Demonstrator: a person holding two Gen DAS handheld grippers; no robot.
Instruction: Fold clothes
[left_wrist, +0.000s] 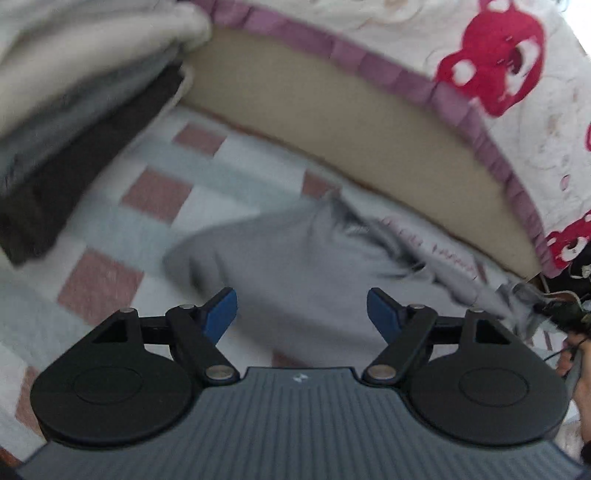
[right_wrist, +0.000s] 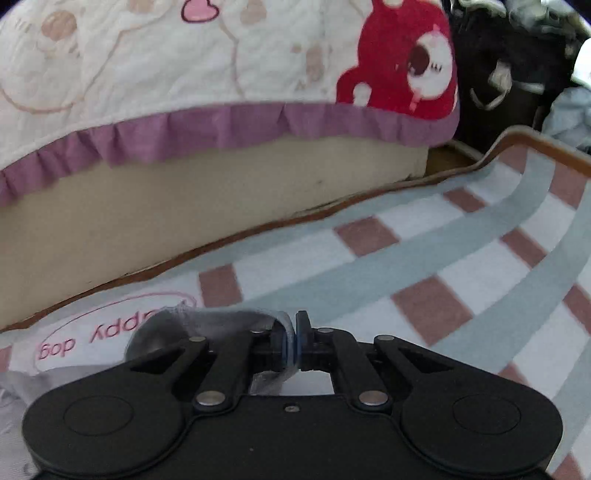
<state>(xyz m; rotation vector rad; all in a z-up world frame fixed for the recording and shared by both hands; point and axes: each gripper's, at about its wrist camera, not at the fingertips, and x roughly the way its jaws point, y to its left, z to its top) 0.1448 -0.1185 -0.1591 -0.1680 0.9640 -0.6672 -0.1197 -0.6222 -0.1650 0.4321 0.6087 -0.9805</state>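
Right tongs (right_wrist: 295, 332) pinch grey garment (left_wrist: 295, 266) (left tongs (left_wrist: 301, 314) gape).

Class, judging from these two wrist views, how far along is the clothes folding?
Done: a stack of folded clothes sits at the far left. In hand: the right gripper is shut on an edge of the grey garment, which lies rumpled on the checked blanket; the left gripper is open above it. Left: folding and stacking this garment.
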